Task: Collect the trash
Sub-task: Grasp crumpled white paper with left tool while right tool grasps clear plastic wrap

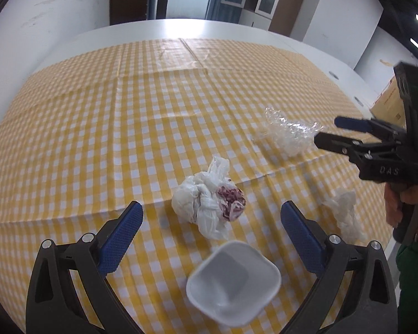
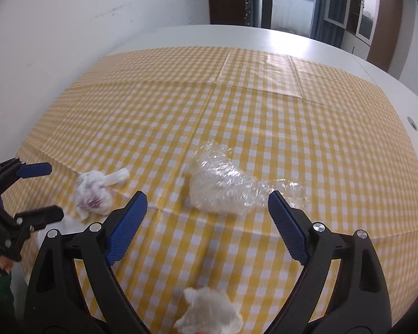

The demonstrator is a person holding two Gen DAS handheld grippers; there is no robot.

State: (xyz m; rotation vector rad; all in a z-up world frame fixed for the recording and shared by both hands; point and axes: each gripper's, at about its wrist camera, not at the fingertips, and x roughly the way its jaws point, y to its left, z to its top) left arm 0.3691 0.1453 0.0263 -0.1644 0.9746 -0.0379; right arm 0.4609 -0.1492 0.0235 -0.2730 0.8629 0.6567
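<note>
A knotted white plastic bag with red-stained contents (image 1: 210, 200) lies on the yellow checked tablecloth (image 1: 125, 128), just ahead of my open, empty left gripper (image 1: 211, 208). It also shows in the right wrist view (image 2: 93, 193). A white square bowl (image 1: 232, 281) sits below and between the left fingers. A crumpled clear plastic wrap (image 2: 223, 186) lies just ahead of my open, empty right gripper (image 2: 207, 203); it also shows in the left wrist view (image 1: 288, 135). A crumpled white tissue (image 2: 209, 313) lies below the right gripper and shows in the left wrist view (image 1: 344, 210).
The right gripper (image 1: 326, 132) shows at the right edge of the left wrist view, the left gripper (image 2: 44, 189) at the left edge of the right wrist view. The cloth covers a white table (image 2: 292, 41) beside a white wall. A cardboard box (image 1: 387, 103) stands beyond the table's right side.
</note>
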